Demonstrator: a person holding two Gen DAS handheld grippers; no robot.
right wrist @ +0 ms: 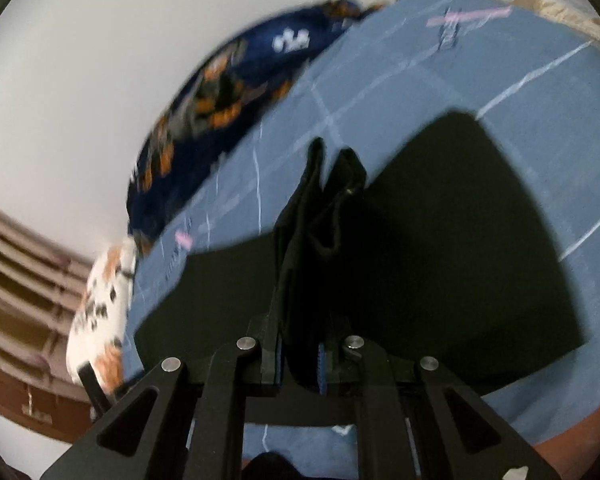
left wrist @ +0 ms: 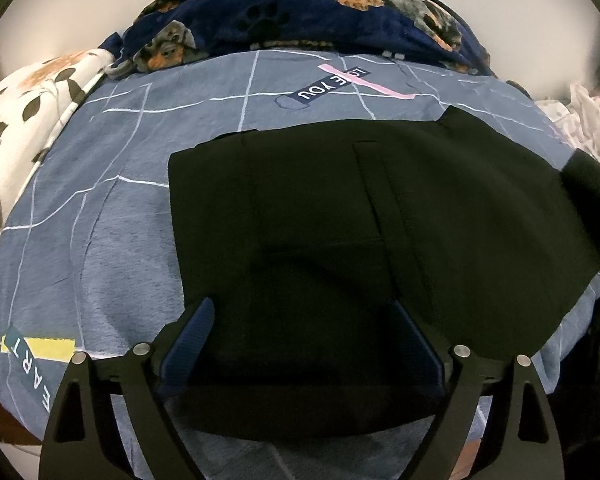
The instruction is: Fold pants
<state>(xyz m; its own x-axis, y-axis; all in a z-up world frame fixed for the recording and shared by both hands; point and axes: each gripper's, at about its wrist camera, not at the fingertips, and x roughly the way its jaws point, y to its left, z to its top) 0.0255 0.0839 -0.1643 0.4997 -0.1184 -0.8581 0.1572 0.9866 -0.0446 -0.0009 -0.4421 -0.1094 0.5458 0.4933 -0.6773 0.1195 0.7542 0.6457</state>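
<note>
The black pants [left wrist: 380,216] lie spread flat on the blue grid-patterned bedsheet [left wrist: 112,216], with a navy dog-print blanket [left wrist: 300,8] bunched at the far edge.

The left gripper [left wrist: 304,328] stands wide open above the near part of the garment, its blue pads either side of the cloth and pressing on nothing.

The right gripper [right wrist: 300,356] is nearly closed on a gathered bunch of the pants' fabric [right wrist: 324,216], which stands up in a ridge between its jaws. The right wrist view is motion-blurred.

Risks noted:
- Nothing pins the garment, so a pull from the right could drag the whole piece across the sheet rather than turn a fold.
- The pinched cloth is bunched, not a clean edge; the fold may land crooked or creased.
- Whether all layers are caught cannot be told, so a lower layer may slip out and lag behind.
- A fast carry may overshoot the far hem.
</note>
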